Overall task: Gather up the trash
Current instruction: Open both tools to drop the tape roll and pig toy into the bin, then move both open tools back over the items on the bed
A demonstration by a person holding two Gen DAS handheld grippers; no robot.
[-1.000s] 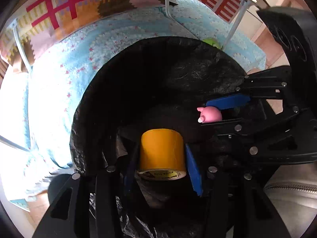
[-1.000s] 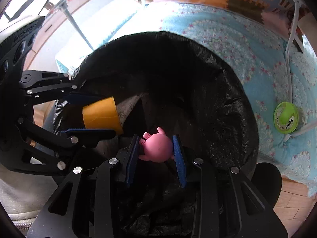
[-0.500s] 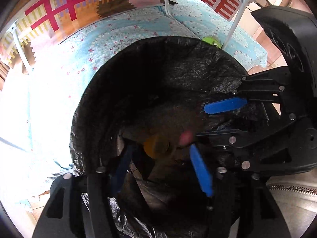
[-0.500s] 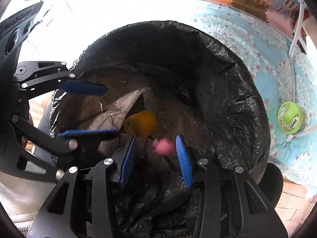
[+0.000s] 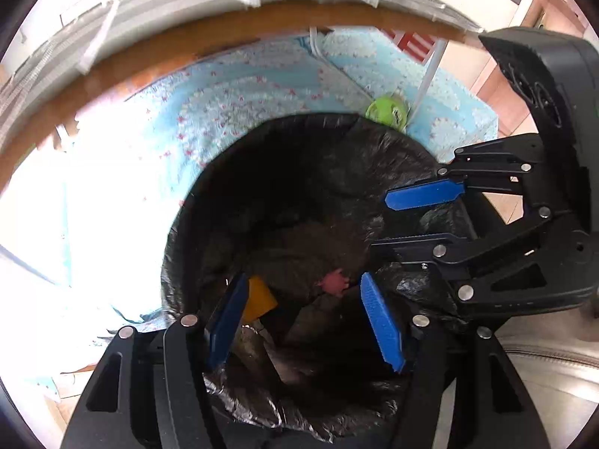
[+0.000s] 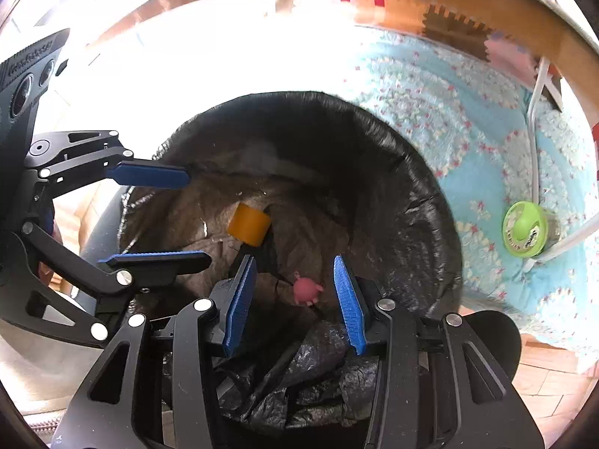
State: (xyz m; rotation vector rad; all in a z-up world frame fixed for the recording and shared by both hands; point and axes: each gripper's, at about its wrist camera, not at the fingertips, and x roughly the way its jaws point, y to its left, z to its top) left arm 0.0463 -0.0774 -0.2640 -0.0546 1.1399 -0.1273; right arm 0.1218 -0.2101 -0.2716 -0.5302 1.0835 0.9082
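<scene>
A bin lined with a black bag [image 5: 299, 172] [image 6: 423, 224] fills both views, and both grippers hang over its mouth. A yellow tape roll [image 5: 258, 297] [image 6: 249, 224] and a small pink toy pig [image 5: 334, 281] [image 6: 307, 290] lie loose on the bag's bottom. My left gripper [image 5: 305, 321] [image 6: 149, 217] is open with nothing between its blue pads. My right gripper [image 6: 295, 299] [image 5: 415, 217] is open too, well above the pig. A green lidded tub [image 5: 387, 110] [image 6: 524, 229] lies on the blue cloth beside the bin.
A blue flowered cloth [image 6: 468, 119] covers the floor around the bin. White frame legs [image 6: 535, 142] stand on it near the green tub. A wooden edge [image 5: 224, 33] crosses the top of both views. Bare wooden floor [image 6: 543, 378] shows at lower right.
Both grippers have let go: the tape roll and the pink pig dropped to the bottom of the bag. Both grippers have lifted, so the bin looks smaller and the wooden edge has come into view.
</scene>
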